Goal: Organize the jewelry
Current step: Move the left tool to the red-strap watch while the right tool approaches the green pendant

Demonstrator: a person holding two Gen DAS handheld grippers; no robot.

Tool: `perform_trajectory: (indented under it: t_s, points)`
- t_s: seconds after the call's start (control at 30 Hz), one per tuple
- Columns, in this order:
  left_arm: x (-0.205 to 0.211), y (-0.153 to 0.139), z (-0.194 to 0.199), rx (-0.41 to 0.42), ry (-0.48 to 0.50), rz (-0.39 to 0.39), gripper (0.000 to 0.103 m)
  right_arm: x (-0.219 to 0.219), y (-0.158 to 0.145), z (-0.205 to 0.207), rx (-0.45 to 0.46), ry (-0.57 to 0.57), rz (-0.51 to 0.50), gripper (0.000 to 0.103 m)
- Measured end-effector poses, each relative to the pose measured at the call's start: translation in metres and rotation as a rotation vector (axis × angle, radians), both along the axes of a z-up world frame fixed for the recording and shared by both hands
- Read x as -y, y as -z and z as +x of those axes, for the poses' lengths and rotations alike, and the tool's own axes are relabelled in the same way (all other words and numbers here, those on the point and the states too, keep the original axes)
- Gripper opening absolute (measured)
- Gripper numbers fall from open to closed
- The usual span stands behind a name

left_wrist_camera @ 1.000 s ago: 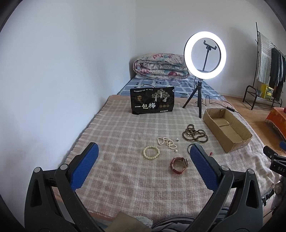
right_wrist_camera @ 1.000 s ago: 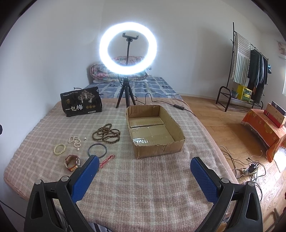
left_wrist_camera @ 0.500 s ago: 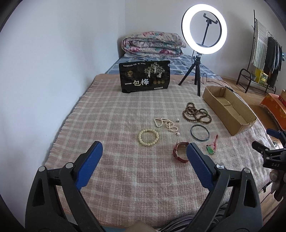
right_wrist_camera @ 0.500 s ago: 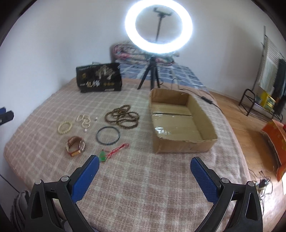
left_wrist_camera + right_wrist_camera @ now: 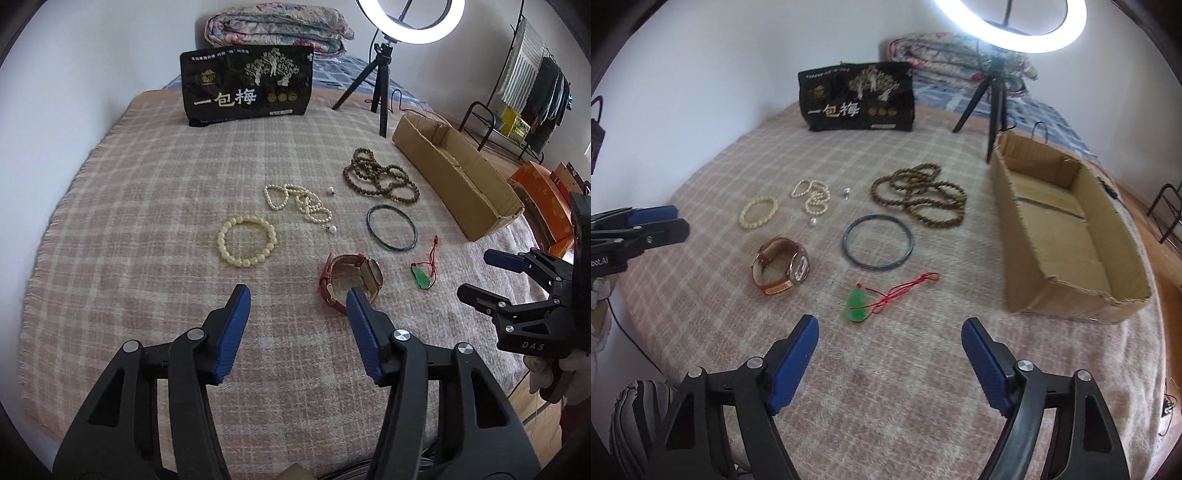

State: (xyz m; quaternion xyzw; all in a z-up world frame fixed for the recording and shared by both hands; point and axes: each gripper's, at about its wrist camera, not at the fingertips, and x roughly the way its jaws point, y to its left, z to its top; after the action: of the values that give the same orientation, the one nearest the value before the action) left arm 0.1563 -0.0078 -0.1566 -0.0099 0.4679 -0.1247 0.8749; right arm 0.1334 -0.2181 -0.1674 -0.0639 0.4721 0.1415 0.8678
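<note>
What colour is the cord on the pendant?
Red, on the green teardrop pendant; clearest in the right wrist view.

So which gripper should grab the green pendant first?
Probably the right gripper. The green pendant lies just ahead of its open jaws, and the cardboard box is on that side. The left gripper is open too, but sits nearer the watch.

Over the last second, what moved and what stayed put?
Both grippers, left gripper and right gripper, came down and forward toward the jewelry, jaws open, gripping nothing. The watch, green pendant, bangle and cardboard box haven't shifted.
</note>
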Motion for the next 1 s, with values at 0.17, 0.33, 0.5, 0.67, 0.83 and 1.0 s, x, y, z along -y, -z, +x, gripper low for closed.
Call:
perform_trajectory:
  t_s: [0.17,0.33,0.5,0.67,0.83,1.0]
  points:
    - [0.015,0.018,0.014,-0.050,0.045,-0.015,0.050,-0.010,0.015,0.013,-0.058,-0.024,0.016,0.067]
    - [0.022,0.032,0.027,-0.091,0.053,-0.023,0.041,-0.020,0.026,0.023,-0.097,-0.036,0.008,0.054]
    - [0.024,0.041,0.034,-0.117,0.050,-0.040,0.037,-0.027,0.036,0.028,-0.124,-0.045,0.003,0.044]
    - [0.029,0.047,0.038,-0.129,0.054,-0.043,0.032,-0.031,0.037,0.030,-0.120,-0.046,-0.010,0.040]
    - [0.034,0.053,0.041,-0.143,0.057,-0.043,0.024,-0.034,0.039,0.034,-0.121,-0.049,-0.017,0.034]
    - [0.035,0.056,0.043,-0.147,0.052,-0.044,0.018,-0.036,0.040,0.035,-0.128,-0.057,-0.023,0.028]
